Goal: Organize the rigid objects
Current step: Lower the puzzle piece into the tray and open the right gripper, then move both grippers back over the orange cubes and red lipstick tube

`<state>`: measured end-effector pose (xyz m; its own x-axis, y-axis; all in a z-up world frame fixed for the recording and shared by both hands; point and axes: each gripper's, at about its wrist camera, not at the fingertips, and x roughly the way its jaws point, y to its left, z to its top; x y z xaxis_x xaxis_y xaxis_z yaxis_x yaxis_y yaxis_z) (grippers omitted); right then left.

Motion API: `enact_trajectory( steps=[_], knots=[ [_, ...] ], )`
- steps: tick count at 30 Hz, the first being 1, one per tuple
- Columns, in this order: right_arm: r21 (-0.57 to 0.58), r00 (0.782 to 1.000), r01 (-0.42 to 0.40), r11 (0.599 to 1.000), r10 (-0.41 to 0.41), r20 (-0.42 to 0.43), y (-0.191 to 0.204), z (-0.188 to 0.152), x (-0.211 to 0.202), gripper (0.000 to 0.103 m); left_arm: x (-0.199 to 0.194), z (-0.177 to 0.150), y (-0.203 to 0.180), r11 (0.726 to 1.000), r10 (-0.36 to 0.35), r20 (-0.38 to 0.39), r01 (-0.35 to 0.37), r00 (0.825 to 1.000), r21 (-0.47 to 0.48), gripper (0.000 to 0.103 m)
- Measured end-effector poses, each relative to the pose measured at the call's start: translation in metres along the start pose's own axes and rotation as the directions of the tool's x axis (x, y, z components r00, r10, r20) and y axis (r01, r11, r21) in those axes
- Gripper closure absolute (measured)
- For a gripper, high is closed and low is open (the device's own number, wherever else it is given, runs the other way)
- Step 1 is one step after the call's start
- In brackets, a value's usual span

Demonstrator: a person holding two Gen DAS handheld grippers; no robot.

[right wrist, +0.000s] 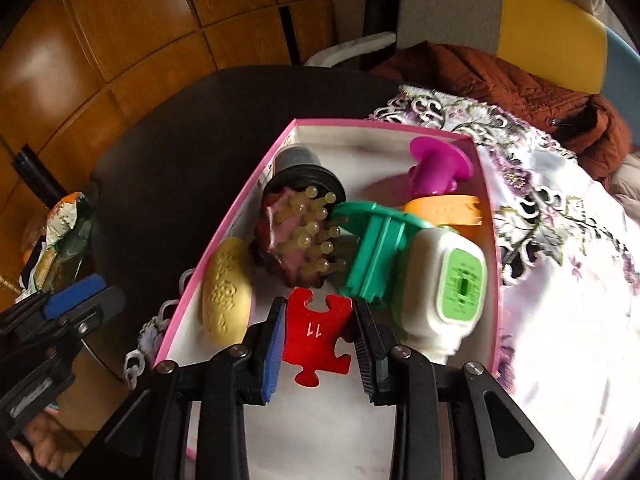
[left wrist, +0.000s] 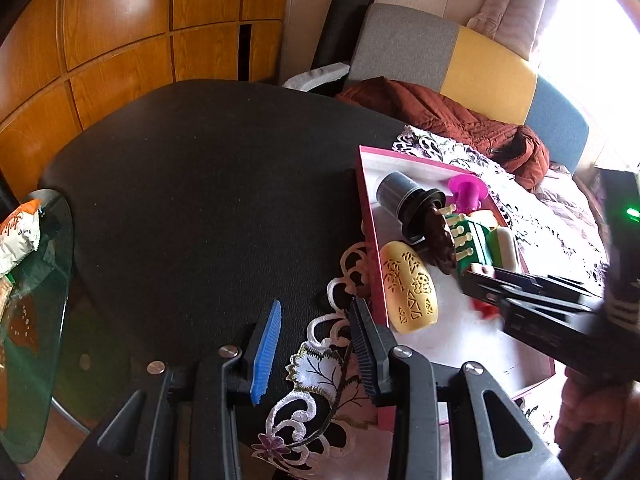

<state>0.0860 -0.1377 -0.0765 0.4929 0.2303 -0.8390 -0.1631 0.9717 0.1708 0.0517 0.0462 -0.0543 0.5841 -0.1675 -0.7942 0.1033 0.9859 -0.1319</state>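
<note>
Red puzzle piece (right wrist: 318, 330) sits clamped between the right tool's (right wrist: 320, 334) fingers, over the pink box (right wrist: 224, 236).

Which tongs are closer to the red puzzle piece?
Right. The right tongs have the red puzzle piece between their fingers, over the pink box. The left tongs hang open outside the box, over the tablecloth.

One pink box (right wrist: 224, 236), one red puzzle piece (right wrist: 318, 334), one yellow soap (right wrist: 226, 292).
</note>
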Motion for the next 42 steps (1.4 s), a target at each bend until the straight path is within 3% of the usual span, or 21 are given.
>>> enact_trajectory(
  steps=[4, 9, 26, 31, 34, 42],
  knots=[
    [-0.003, 1.000, 0.024, 1.000, -0.024, -0.014, -0.001, 0.001, 0.007, 0.069, 0.000, -0.001, -0.002, 1.000, 0.000, -0.001, 0.000, 1.000, 0.008, 0.068],
    [0.006, 1.000, 0.017, 1.000, -0.017, 0.010, -0.003, -0.005, -0.004, 0.059, 0.000, -0.002, -0.003, 1.000, -0.004, 0.003, 0.004, 1.000, 0.010, 0.068],
    [0.046, 0.989, 0.031, 0.998, -0.037, 0.141, -0.012, -0.023, -0.059, 0.048, -0.016, -0.003, -0.014, 0.999, -0.003, 0.035, 0.002, 0.999, 0.052, 0.068],
    [0.081, 0.982, 0.048, 0.996, -0.062, 0.180, -0.028, -0.029, -0.079, 0.045, -0.021, -0.003, -0.021, 0.997, -0.012, 0.046, 0.008, 0.999, 0.076, 0.068],
    [0.116, 0.974, 0.065, 0.991, -0.088, 0.207, -0.042, -0.034, -0.094, 0.038, -0.023, -0.003, -0.027, 0.995, -0.021, 0.049, 0.016, 0.999, 0.096, 0.068],
    [0.247, 0.948, 0.135, 0.960, -0.197, 0.248, -0.098, -0.050, -0.137, 0.032, -0.025, -0.005, -0.052, 0.986, -0.047, 0.042, 0.039, 0.998, 0.165, 0.068]
  ],
)
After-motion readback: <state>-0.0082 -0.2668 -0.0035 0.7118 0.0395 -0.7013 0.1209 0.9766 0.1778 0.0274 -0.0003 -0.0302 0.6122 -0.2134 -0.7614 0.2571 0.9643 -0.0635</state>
